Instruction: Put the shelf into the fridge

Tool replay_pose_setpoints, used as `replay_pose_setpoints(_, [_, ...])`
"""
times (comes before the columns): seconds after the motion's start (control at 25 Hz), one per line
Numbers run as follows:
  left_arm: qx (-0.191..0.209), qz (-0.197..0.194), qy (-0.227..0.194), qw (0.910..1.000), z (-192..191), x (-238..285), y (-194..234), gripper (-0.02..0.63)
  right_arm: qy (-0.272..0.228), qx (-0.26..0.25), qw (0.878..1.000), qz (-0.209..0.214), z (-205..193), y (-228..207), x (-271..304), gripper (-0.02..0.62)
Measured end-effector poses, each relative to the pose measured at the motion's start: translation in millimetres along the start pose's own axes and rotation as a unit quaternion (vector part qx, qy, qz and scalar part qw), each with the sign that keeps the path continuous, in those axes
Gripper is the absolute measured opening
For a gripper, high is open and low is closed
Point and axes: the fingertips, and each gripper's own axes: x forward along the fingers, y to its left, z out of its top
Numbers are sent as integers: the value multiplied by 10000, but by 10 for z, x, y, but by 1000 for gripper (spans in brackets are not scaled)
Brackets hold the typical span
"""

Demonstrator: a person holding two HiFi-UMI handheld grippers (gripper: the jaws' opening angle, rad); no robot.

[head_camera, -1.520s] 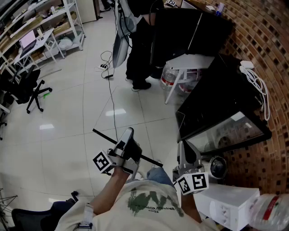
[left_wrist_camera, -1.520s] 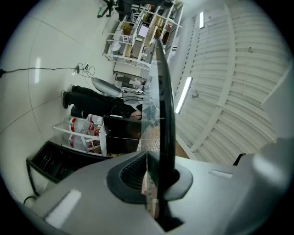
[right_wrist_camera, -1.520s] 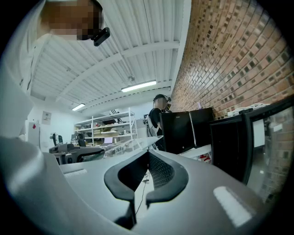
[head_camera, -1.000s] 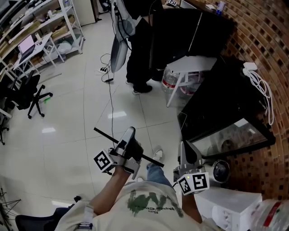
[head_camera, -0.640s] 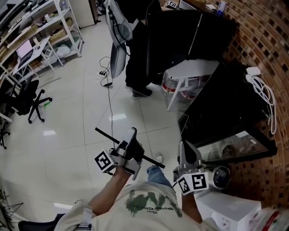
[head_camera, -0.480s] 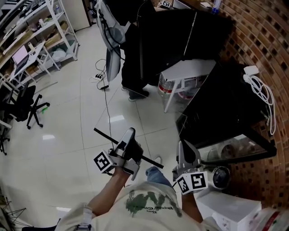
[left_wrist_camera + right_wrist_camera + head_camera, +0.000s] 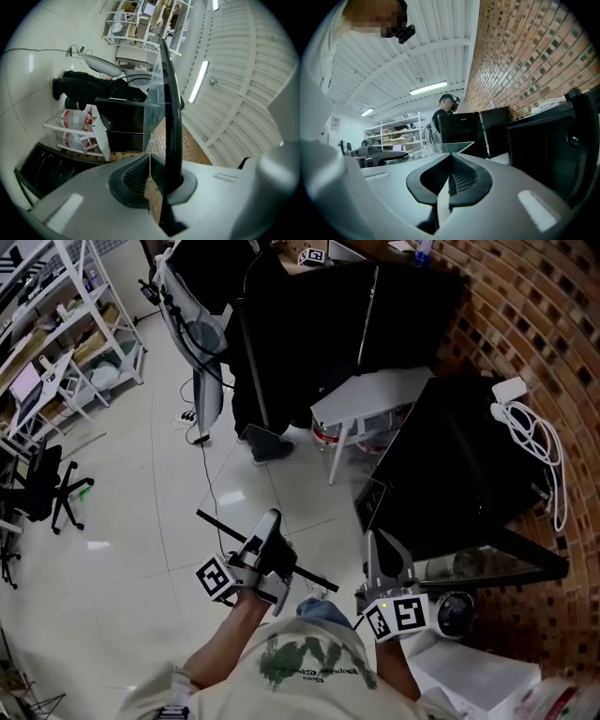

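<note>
1. I judge this as mid-task. The clear glass shelf with a black strip along one edge point(image 7: 225, 528) hangs above the pale tiled floor point(image 7: 122, 521), just left of the black fridge point(image 7: 459, 465) and not yet inside it.
2. Still to do: bring it to the fridge opening and slide it in.
3. My left gripper point(image 7: 272, 521) is pinched on the black strip. My right gripper point(image 7: 375, 542) is pinched on the bare glass at another edge.

Left tongs point(image 7: 270, 517), right tongs point(image 7: 374, 539) side by side; jaws tight
</note>
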Motion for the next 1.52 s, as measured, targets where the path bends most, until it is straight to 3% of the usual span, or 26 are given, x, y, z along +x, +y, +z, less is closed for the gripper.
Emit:
replay_pose_setpoints(0.88, [-158,235,946,9951,-464,1118,631,17,-125,75,9952,-963,110,-1093,60,0])
replay_pose_setpoints(1.28, [-403,339,1562,9863,-876,1394,920,14,-206,55,9874,-1568,138,-1365,-216,0])
replay_pose_setpoints(1.52, [-559,409,2030,9767,-1112,1515,1083,15,-249,21,9797,-1988,136,-1470,-327,0])
